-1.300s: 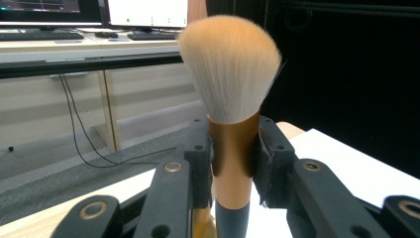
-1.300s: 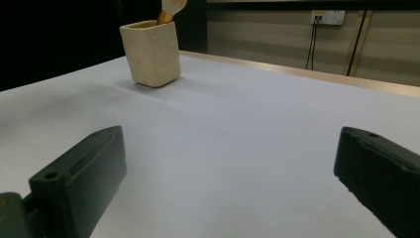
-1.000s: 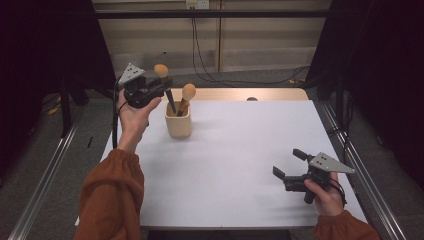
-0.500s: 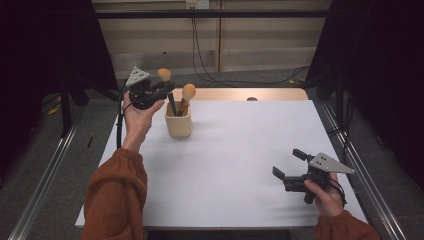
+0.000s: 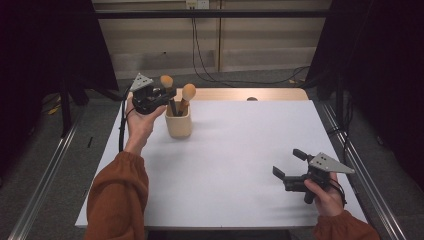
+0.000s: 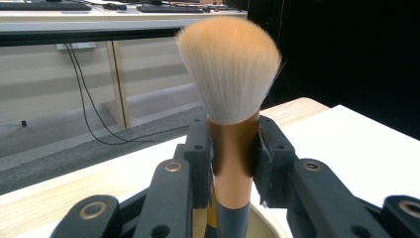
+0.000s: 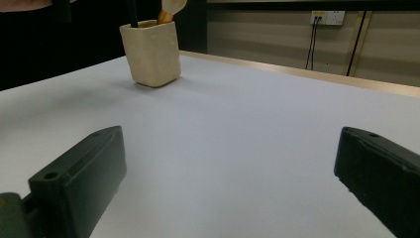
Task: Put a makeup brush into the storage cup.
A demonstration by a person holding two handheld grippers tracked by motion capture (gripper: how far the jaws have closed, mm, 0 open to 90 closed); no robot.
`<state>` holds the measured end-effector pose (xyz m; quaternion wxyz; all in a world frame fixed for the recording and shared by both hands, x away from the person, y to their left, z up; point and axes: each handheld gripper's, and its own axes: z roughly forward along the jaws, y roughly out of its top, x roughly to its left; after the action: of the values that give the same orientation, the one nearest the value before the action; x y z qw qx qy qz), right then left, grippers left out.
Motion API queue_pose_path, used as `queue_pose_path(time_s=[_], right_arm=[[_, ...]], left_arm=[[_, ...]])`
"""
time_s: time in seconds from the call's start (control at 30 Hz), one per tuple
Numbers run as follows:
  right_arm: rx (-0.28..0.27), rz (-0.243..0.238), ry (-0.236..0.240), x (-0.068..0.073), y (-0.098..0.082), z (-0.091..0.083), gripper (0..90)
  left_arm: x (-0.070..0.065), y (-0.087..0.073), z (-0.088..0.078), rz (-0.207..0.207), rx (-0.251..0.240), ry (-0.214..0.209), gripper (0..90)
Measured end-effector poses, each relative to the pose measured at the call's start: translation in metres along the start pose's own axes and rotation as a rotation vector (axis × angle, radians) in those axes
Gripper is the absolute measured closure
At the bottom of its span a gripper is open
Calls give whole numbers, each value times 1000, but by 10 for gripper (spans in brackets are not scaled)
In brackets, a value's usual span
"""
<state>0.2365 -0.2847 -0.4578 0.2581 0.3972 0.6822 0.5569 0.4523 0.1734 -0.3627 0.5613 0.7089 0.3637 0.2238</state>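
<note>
- The left gripper point(image 5: 159, 96) is clamped on a makeup brush point(image 6: 229, 89), the pads point(image 6: 200, 148) pressed against the copper ferrule just below the bristles.
- Compared with a second ago, this gripper is seen lower over the cup point(image 5: 178, 122), so the brush handle is now sunk into the cup's mouth; insertion is judged nearly done, with only the release left.
- The brush is held upright, its long axis close to vertical: the tan bristle head point(image 5: 166, 80) points up, the dark handle points down into the cup.
- A second brush point(image 5: 188, 92) is already stood in the same cup, leaning slightly to the right, just beside the held one.
- The cup is placed near the far left of the white table point(image 5: 240, 165).
- The right gripper point(image 5: 291, 167) is kept unmoved, well apart at the near right, its jaws spread wide and empty.
</note>
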Motion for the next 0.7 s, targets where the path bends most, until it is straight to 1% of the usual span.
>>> queue_pose_path(time_s=[0.1, 0.33, 0.4, 0.47, 0.7], right_arm=[[0, 2, 0, 0, 0, 0, 0], [-3, 1, 2, 1, 0, 0, 0], [-3, 1, 3, 1, 0, 0, 0], [-1, -4, 2, 1, 0, 0, 0], [-1, -5, -1, 0, 0, 1, 0]], left_arm=[[0, -4, 1, 5, 10, -2, 714], [0, -13, 2, -2, 17, -4, 714], [1, -15, 2, 4, 23, -3, 714], [1, -18, 2, -1, 25, -2, 714], [3, -25, 2, 0, 37, 4, 714]])
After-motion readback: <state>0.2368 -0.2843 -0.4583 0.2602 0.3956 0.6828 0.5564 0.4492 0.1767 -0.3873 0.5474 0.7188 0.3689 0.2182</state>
